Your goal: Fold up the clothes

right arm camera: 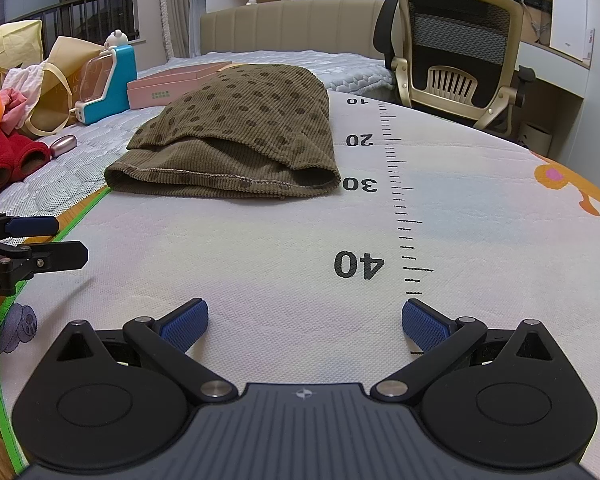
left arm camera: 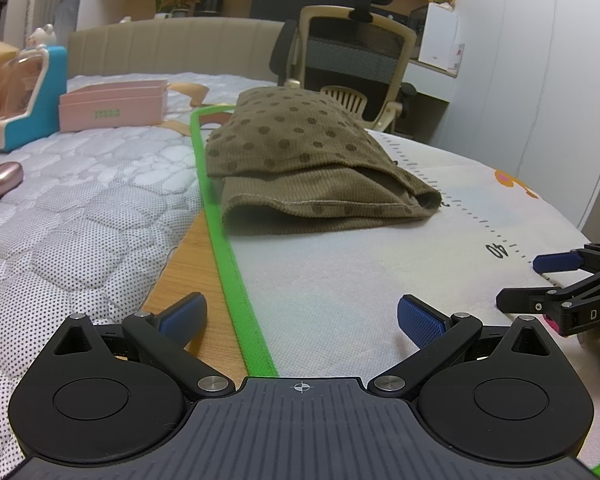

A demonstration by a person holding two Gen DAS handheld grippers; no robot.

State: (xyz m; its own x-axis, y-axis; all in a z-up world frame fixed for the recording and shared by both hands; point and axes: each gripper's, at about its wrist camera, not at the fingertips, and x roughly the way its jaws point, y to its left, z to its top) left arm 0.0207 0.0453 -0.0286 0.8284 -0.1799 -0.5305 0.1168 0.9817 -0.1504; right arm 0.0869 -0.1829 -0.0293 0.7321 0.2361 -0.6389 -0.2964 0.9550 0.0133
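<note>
— How are the two grippers standing?

— The left gripper, black with blue ribbed pads, is spreading its fingers wide and is holding nothing. It is hovering over the green border strip of the white woven mat, and one pad is hanging above a bare wooden board. The right gripper is also gaping wide and is gripping nothing; it is floating above the mat, near the printed black number 40 of the ruler scale.

— And where is the garment lying?

— The olive-brown corduroy garment with dark dots is resting folded on the far part of the mat, well apart from both grippers. Its ribbed layers are stacking one over another, and the stitched hem is facing the cameras. Its left edge is reaching the green strip.

— What is surrounding it?

— A quilted white mattress is lying to the left, carrying a pink cardboard box. A beige mesh-back office chair is standing behind the mat.
</note>
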